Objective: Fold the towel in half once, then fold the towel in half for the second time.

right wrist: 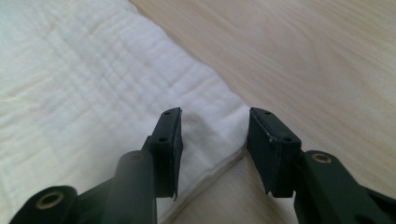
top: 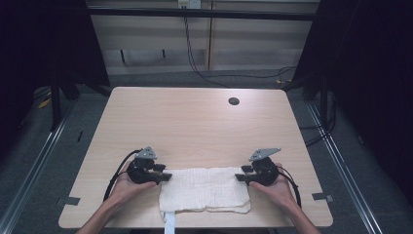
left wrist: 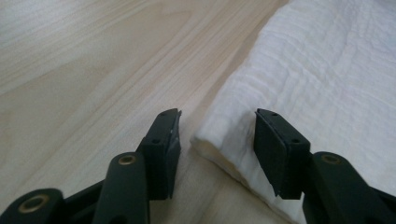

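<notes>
A folded white cloth (top: 204,189) lies flat near the table's front edge, a thin second layer showing along its front hem. My left gripper (top: 165,173) is at the cloth's far left corner and my right gripper (top: 239,174) at its far right corner, each held in a hand. In the left gripper view the jaws (left wrist: 217,126) stand open around the cloth's thick folded corner (left wrist: 219,140), with gaps on both sides. In the right gripper view the jaws (right wrist: 215,126) stand open too, and the cloth's corner (right wrist: 219,116) lies between them untouched.
The light wooden table (top: 195,122) has a round cable hole (top: 234,101) at the back right. A white strip (top: 169,222) hangs over the front edge below the cloth. Grey tape marks (top: 70,200) sit near both front corners.
</notes>
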The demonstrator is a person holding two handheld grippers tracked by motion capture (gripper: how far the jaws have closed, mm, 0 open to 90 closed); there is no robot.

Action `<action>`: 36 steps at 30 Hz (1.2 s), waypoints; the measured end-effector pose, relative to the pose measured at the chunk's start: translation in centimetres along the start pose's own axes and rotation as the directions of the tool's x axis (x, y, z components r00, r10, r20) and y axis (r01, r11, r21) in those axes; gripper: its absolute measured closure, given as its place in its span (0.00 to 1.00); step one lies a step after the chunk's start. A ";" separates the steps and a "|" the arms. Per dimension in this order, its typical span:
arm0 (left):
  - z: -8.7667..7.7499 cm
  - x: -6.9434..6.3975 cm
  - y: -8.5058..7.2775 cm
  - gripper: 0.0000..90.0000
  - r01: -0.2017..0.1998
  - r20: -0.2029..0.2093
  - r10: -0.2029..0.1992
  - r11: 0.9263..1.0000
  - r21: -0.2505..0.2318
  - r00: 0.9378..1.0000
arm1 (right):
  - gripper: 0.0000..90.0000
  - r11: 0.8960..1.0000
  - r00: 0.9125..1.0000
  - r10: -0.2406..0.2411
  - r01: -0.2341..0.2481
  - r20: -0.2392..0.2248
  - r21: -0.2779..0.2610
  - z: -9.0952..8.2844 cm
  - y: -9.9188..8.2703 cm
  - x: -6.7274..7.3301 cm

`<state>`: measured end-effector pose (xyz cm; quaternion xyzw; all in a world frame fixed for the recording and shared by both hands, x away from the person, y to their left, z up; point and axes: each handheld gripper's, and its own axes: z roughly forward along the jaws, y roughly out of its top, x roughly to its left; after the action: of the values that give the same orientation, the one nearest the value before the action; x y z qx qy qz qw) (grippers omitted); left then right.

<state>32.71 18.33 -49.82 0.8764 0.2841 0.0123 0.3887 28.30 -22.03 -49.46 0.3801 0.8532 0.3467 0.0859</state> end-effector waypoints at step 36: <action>1.0 -0.5 2.7 0.47 0.042 0.058 -0.038 0.997 -0.071 0.998 | 0.53 0.988 0.999 0.038 -0.033 0.029 -0.150 -4.3 -0.6 -0.3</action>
<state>33.82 15.93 -48.58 0.8559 0.2899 -0.0102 0.4281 26.43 -24.76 -46.71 0.3931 0.8165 0.4051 0.1217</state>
